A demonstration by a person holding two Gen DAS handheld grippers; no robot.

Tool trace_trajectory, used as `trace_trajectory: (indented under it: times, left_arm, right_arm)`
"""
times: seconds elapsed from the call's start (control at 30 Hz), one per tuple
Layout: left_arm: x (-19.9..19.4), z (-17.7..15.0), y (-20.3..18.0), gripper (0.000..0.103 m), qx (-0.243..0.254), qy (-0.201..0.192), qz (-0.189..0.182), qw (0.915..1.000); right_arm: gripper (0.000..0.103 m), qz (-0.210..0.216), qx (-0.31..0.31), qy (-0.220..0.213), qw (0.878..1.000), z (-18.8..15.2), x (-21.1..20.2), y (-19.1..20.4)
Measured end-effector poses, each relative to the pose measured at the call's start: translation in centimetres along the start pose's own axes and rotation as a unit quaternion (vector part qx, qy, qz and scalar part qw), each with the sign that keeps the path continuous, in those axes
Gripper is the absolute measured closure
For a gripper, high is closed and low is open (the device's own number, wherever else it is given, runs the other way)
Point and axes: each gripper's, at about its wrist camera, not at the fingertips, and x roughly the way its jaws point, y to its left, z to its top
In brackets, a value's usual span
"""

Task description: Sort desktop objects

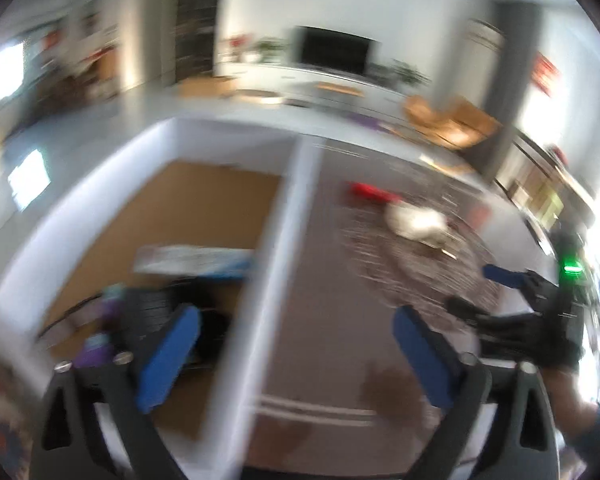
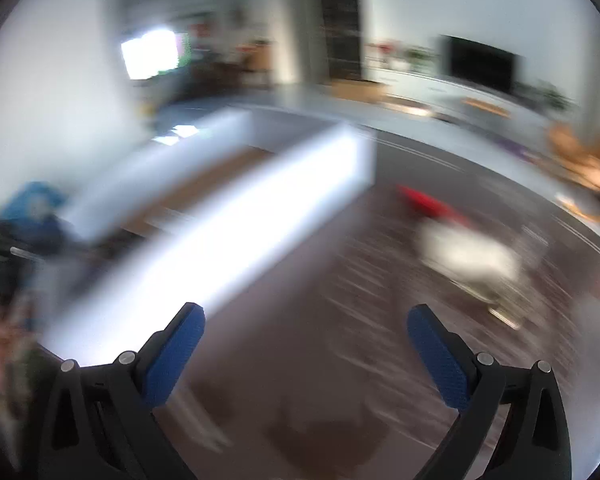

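Both views are smeared by motion. My left gripper (image 1: 297, 316) stands open with nothing between its blue pads, above the near wall of a white box (image 1: 277, 220). On the box's brown floor lie a flat white and blue pack (image 1: 191, 261), a dark object (image 1: 159, 308) and small purple items (image 1: 97, 354). A red object (image 1: 366, 192) and a white object (image 1: 416, 220) lie to the right on the dark table cover. My right gripper (image 2: 306, 312) is open and empty over that cover, with the white box (image 2: 259, 208) to its left and the red object (image 2: 424, 200) and white object (image 2: 468, 256) ahead on the right. It also shows at the left view's right edge as the right gripper (image 1: 472, 286).
The dark patterned table cover (image 1: 340, 320) fills the near ground. A blue bundle (image 2: 31, 208) sits left of the box. Far behind stand a black screen (image 1: 334, 54) on a white cabinet, wooden chairs (image 1: 452, 120) and a grey pillar (image 1: 508, 80).
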Motion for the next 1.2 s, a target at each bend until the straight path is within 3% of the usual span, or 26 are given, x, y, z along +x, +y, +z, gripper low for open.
trace_trajectory:
  times: [0.07, 0.17, 0.3, 0.37, 0.43, 0.57, 1.2]
  left_arm:
    - [2.6, -0.6, -4.3, 0.0, 0.044, 0.017, -0.022, 0.9986]
    - [8.5, -2.3, -8.3, 0.0, 0.091, 0.053, -0.01, 0.9944]
    - [16.0, -4.1, -11.2, 0.008, 0.118, 0.097, -0.006, 0.9882]
    - [18.0, -4.3, -12.0, 0.005, 0.124, 0.105, -0.006, 0.9867]
    - [18.9, -4.0, -12.4, 0.003, 0.123, 0.082, -0.015, 0.9888]
    - [19.9, -3.4, -13.0, 0.0, 0.133, 0.075, -0.029, 0.9879]
    - [20.0, -3.4, -13.0, 0.0, 0.133, 0.075, -0.031, 0.9878]
  right_arm:
    - [0.002, -0.057, 0.032, 0.039, 0.997, -3.4, 0.8, -5.0]
    - [0.002, -0.092, 0.094, 0.064, 0.989, -7.2, 0.9, -10.5]
    - [0.002, -0.107, 0.141, 0.071, 0.982, -9.5, 1.2, -13.7]
    - [0.001, -0.108, 0.136, 0.059, 0.983, -9.3, 1.4, -13.2]
    - [0.0, -0.118, 0.118, 0.065, 0.984, -8.9, 1.9, -12.4]
    - [0.0, -0.115, 0.118, 0.064, 0.984, -8.3, 2.4, -12.6]
    - [0.0, -0.115, 0.118, 0.063, 0.984, -8.8, 2.2, -12.6]
